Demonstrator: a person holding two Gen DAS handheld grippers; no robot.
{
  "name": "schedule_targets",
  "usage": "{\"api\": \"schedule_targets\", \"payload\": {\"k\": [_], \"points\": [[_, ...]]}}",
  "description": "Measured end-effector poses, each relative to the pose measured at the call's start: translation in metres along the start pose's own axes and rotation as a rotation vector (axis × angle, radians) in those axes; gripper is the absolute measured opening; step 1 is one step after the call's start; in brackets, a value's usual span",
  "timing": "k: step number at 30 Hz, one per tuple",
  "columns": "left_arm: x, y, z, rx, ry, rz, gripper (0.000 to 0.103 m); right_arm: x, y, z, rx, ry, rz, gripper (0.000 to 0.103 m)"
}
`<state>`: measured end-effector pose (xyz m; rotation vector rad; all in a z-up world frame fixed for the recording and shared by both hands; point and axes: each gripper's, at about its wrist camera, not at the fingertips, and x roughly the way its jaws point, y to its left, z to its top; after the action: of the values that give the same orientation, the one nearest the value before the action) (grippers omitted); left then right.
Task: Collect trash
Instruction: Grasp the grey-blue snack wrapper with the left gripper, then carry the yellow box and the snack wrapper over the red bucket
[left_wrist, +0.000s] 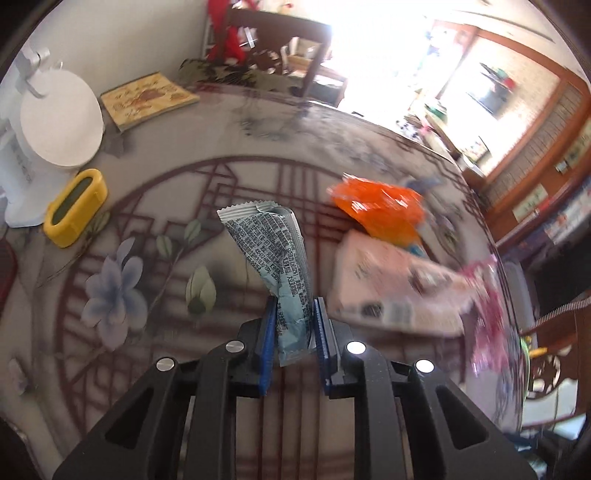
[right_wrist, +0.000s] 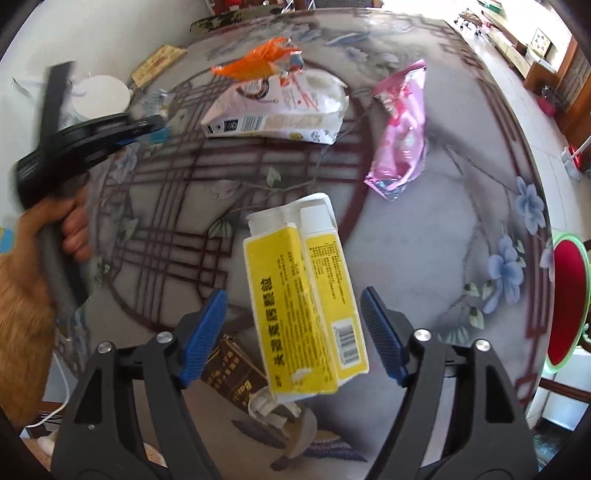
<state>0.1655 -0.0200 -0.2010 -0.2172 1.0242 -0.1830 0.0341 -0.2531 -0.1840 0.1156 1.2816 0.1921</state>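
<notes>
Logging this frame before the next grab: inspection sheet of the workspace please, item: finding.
Surface: round table with a floral and lattice print.
Job's things: silver wrapper; yellow carton; orange wrapper; pink pouch; pale carton.
Clutter: white kettle, yellow case, book.
Grippers: left gripper shut on the silver wrapper; right gripper open, yellow carton between the pads but untouched.
Cables: white cord below the table edge.
Surroundings: wooden chair, red-seated chair.
</notes>
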Motion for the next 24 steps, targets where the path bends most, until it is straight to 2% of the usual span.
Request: {"api": "schedule_targets", "payload": {"k": [1,4,11,12,13,15,24], "points": [[-0.006,-0.002,-0.006,0.012,0.006,-0.007,0.017,0.005,0.002,0.001,-0.009,0.007,-0.031,0.077],[-0.025,-0.006,-0.021,0.036,0.011,-0.018,0.017,0.011,0.005,0.002,-0.024,0.014,-0.030,0.077],[-0.061,-0.020,-0.038,0.045,-0.045,-0.035,0.017,0.028,0.015,-0.001,-0.081,0.032,-0.077,0.077],[-0.064,-0.023,-0.039,0.049,-0.045,-0.040,0.017,0.028,0.016,-0.002,-0.087,0.027,-0.085,0.074],[-0.066,-0.026,-0.042,0.053,-0.046,-0.042,0.017,0.028,0.017,-0.003,-0.095,0.022,-0.092,0.058],[-0.072,-0.032,-0.045,0.059,-0.049,-0.050,0.017,0.025,0.017,-0.004,-0.094,0.020,-0.082,0.042],[-0.104,-0.055,-0.049,0.084,-0.113,-0.075,0.017,-0.023,0.010,-0.009,-0.030,-0.105,-0.009,0.041]]}}
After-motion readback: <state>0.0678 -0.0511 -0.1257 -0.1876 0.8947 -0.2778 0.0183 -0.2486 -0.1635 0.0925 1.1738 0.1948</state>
